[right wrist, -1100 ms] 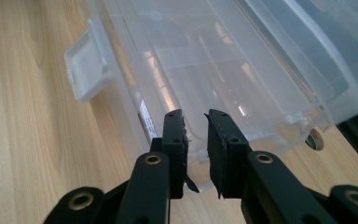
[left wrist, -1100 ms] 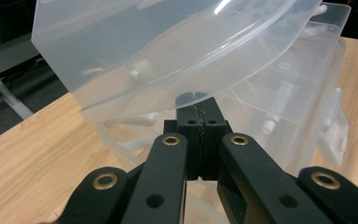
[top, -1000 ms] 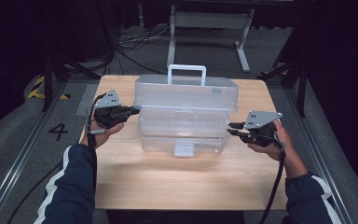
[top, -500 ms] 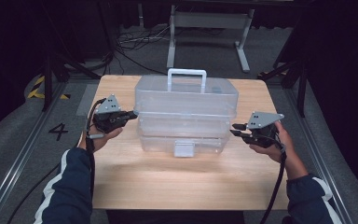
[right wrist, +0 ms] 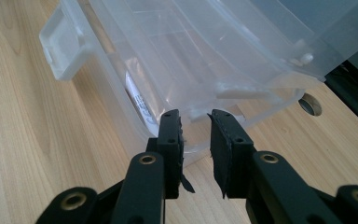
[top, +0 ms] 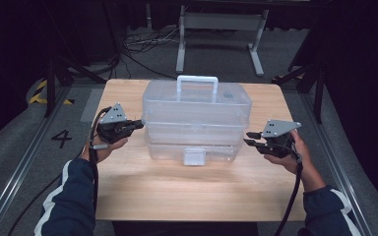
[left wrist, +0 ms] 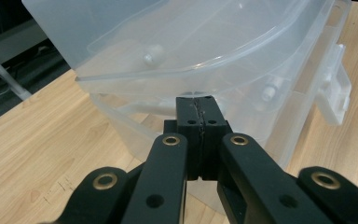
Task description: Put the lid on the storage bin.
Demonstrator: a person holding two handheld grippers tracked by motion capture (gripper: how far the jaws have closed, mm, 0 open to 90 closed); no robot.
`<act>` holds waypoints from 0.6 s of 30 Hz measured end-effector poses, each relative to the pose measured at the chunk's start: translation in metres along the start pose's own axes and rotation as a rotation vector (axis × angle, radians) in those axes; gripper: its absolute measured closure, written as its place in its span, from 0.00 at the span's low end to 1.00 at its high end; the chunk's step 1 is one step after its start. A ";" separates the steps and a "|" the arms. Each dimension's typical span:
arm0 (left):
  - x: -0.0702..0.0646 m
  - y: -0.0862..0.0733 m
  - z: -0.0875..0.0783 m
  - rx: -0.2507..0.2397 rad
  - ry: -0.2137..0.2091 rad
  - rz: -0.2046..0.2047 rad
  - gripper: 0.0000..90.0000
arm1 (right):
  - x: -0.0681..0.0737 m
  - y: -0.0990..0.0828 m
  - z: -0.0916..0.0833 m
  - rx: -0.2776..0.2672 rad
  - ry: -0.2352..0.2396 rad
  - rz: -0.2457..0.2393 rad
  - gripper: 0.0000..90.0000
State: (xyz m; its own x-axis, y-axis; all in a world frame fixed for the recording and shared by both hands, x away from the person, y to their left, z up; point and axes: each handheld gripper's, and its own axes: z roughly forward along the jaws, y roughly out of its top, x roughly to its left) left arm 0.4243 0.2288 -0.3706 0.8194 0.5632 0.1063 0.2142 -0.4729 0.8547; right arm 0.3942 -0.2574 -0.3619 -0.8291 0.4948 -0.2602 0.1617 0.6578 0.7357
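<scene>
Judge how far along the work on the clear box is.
Done: the box stands on the table, front latch down. In hand: the shut left hand-held gripper is at its left end; the right hand-held gripper, slightly open, holds nothing. Left: gripping the right end.

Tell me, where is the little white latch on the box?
In the high view the latch sits at the middle of the clear box's front, low down near the table, between the two tools.

Navy sleeves with white stripes, black grippers, grey three-cornered plates, brass screws
</scene>
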 end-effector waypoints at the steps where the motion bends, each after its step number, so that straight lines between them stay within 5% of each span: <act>1: 0.000 -0.001 0.000 0.006 0.002 0.005 1.00 | 0.000 0.000 0.000 0.000 -0.002 0.001 0.82; 18: -0.005 -0.008 0.000 0.044 0.001 0.018 1.00 | 0.003 -0.006 0.005 0.020 0.009 0.014 0.81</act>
State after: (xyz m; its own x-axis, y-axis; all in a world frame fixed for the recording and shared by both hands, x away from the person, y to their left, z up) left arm 0.4185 0.2294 -0.3779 0.8229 0.5551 0.1215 0.2232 -0.5123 0.8293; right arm 0.3931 -0.2573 -0.3701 -0.8314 0.4989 -0.2446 0.1835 0.6620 0.7267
